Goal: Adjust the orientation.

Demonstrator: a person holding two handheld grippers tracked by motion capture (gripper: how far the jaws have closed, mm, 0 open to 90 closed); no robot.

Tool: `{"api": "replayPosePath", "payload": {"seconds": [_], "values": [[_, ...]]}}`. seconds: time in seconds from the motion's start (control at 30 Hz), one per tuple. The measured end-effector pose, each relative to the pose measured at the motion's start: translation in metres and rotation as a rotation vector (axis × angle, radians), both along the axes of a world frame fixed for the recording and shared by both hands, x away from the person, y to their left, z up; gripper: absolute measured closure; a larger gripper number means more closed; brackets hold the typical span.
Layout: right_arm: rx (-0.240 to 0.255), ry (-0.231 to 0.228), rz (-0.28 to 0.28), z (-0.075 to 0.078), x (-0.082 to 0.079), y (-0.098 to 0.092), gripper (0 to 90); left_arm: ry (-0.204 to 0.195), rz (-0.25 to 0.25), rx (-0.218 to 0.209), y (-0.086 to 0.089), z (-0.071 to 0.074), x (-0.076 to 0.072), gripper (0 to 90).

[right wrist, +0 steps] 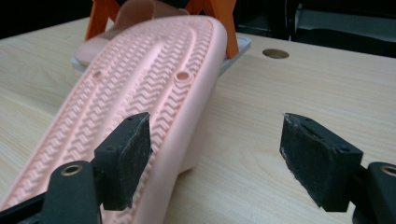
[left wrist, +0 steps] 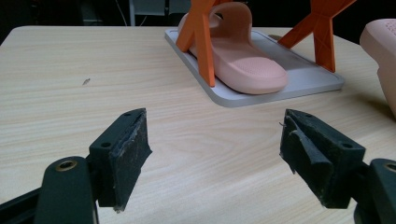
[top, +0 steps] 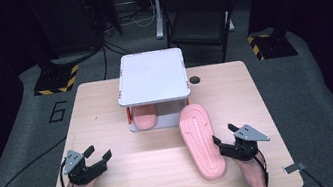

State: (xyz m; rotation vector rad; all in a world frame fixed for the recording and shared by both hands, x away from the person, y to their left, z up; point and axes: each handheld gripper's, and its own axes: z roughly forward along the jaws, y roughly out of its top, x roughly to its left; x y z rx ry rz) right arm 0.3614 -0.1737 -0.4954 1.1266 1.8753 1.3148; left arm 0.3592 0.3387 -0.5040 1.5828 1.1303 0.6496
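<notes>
Both grippers gape, holding nothing; right gripper (top: 226, 140) should pinch the upturned slipper's (top: 201, 140) edge, maybe mid-length, then flip it.

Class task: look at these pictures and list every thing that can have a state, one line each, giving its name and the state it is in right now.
Left gripper: open, nothing between the jaws, over bare table.
Right gripper: open, beside the loose slipper's edge, not gripping.
Loose pink slipper: upside down, sole up, toe end leaning on the rack's base.
Second pink slipper: upright, stored on the rack's lower tray.
Shoe rack: standing, top shelf bare.
</notes>
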Motion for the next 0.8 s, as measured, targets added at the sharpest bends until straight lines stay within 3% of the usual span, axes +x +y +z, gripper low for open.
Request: {"api": "replayPosePath", "payload": {"seconds": [0.17, 0.23, 0.27, 0.3, 0.37, 0.4, 0.43, 0.47, 0.5, 0.7, 0.8], "values": [[0.024, 0.021, -0.02, -0.005, 0.003, -0.005, 23.5, 0.005, -0.01, 0.008, -0.002, 0.001, -0.001, 23.8], [0.053, 0.019, -0.011, -0.004, 0.002, -0.005, 23.4, 0.003, -0.011, 0.009, -0.003, 0.002, -0.001, 23.8], [0.112, 0.011, 0.014, 0.001, 0.002, -0.001, 23.2, -0.001, -0.012, 0.01, -0.004, 0.003, -0.001, 23.8], [0.112, 0.011, 0.014, 0.001, 0.002, -0.001, 23.2, -0.001, -0.013, 0.011, -0.004, 0.003, -0.001, 23.8], [0.062, -0.001, 0.033, 0.002, 0.003, 0.006, 23.2, 0.001, -0.017, 0.015, -0.005, 0.003, -0.001, 23.8], [0.011, 0.019, 0.038, -0.002, 0.005, 0.013, 23.2, -0.001, -0.014, 0.015, -0.006, 0.002, -0.001, 23.8], [0.011, 0.019, 0.038, -0.002, 0.005, 0.013, 23.2, 0.002, -0.018, 0.019, -0.006, 0.003, -0.001, 23.8], [-0.019, 0.02, 0.029, -0.005, 0.007, 0.015, 23.1, 0.003, -0.017, 0.02, -0.006, 0.003, -0.001, 23.8], [-0.009, 0.018, 0.021, -0.006, 0.007, 0.014, 23.1, -0.002, -0.014, 0.021, -0.006, 0.003, -0.001, 23.9], [-0.071, 0.018, -0.036, -0.007, 0.005, -0.005, 23.2, 0.011, -0.004, 0.017, -0.003, 0.0, 0.0, 23.9], [-0.062, 0.033, -0.081, -0.01, 0.006, -0.018, 23.2, 0.012, 0.002, 0.019, -0.002, 0.0, 0.0, 23.9]]}}
